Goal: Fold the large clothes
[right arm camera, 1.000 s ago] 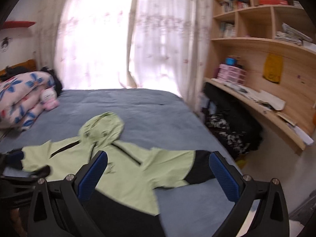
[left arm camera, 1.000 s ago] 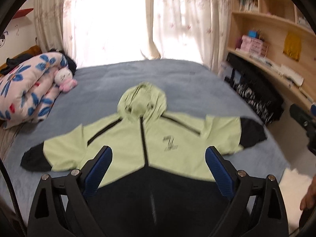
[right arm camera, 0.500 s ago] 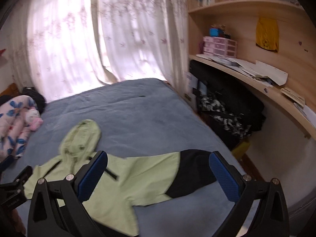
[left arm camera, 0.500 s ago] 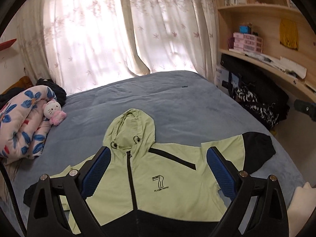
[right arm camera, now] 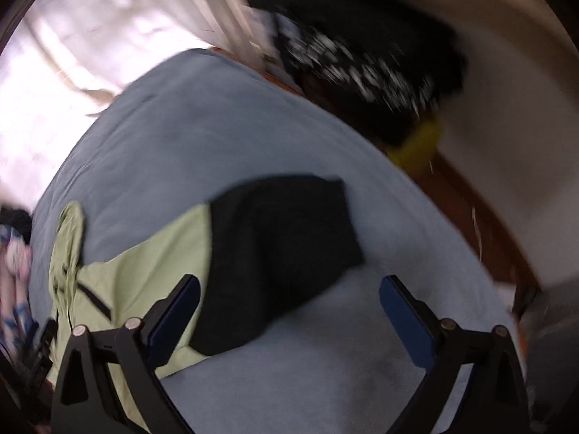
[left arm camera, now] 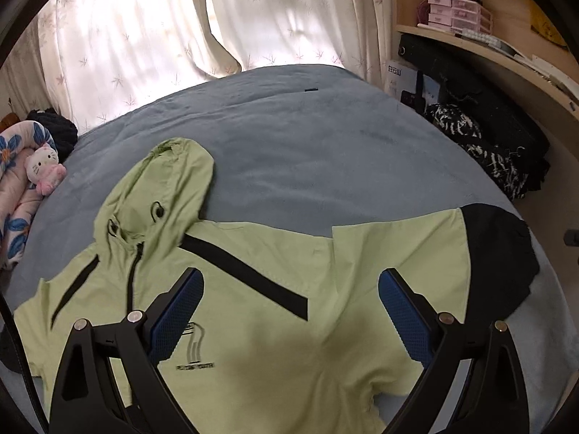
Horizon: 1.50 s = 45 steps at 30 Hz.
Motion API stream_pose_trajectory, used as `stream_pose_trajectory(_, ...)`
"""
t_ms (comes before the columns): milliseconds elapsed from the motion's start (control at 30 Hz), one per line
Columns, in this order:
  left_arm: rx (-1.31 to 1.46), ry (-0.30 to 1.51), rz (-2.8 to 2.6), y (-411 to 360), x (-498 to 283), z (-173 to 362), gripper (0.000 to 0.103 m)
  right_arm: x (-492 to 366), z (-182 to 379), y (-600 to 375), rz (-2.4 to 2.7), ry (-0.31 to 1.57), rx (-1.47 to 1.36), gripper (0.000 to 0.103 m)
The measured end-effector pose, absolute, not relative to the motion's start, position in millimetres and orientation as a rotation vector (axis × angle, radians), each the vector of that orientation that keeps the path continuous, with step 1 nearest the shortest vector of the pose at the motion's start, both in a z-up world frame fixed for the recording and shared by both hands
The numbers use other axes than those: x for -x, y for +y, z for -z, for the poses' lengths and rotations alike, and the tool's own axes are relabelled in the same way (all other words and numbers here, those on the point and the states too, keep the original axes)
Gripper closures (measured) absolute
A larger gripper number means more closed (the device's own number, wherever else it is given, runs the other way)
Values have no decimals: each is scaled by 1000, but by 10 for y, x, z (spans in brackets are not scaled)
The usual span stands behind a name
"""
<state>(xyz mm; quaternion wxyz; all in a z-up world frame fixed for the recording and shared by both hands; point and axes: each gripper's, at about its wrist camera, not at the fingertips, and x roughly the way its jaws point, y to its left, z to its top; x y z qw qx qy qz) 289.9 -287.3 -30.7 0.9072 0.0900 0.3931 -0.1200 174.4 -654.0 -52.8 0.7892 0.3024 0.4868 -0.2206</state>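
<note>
A light green hooded jacket with black cuffs lies spread face up on the blue-grey bed. Its hood points toward the curtains. My left gripper hovers open over the jacket's chest and the shoulder of the right-hand sleeve, nothing between its blue pads. In the blurred right wrist view, the black cuff of that sleeve lies just ahead of my right gripper. Its jaws are wide and closing a little, with the cuff's lower edge and bare bedding between them, untouched.
A floral quilt and a small white plush toy sit at the bed's left edge. Black bags and a wooden shelf desk stand along the right wall. Curtains hang behind the bed.
Both grippers have dropped closer to the jacket. The left view has closed in on the chest and right-hand sleeve. The right gripper has swung down and rolled toward the black cuff, blurring its view.
</note>
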Motion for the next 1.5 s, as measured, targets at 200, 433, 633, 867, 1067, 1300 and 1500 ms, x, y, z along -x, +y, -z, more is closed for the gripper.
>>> stream_pose_trajectory(200, -210, 794, 222, -3095, -2953, 701, 6, -1780, 1050, -6901, 531, 1074, -803, 21)
stream_pose_trajectory(433, -213, 828, 239, -3164, -2966, 928, 6, -2027, 1449, -6858, 539, 1107, -867, 26)
stream_pose_trajectory(633, -180, 879, 234, -2991, -2986, 976, 6, -2099, 1395, -6559, 599, 1156, -634, 72)
stream_pose_trajectory(867, -144, 887, 227, -2543, -2869, 711, 6, -2020, 604, -6116, 530, 1038, -515, 84)
stream_pose_trajectory(1067, -137, 847, 200, -1881, -2669, 320, 6, -2060, -347, -4994, 289, 910, -380, 84)
stream_pose_trajectory(1300, -79, 845, 173, -931, -2519, 76, 6, -2230, -531, -3231, -83, 919, -314, 84)
stream_pose_trajectory(1500, -50, 908, 181, -417, -2506, 309, 6, -2332, 264, -2301, -147, 1086, -281, 53)
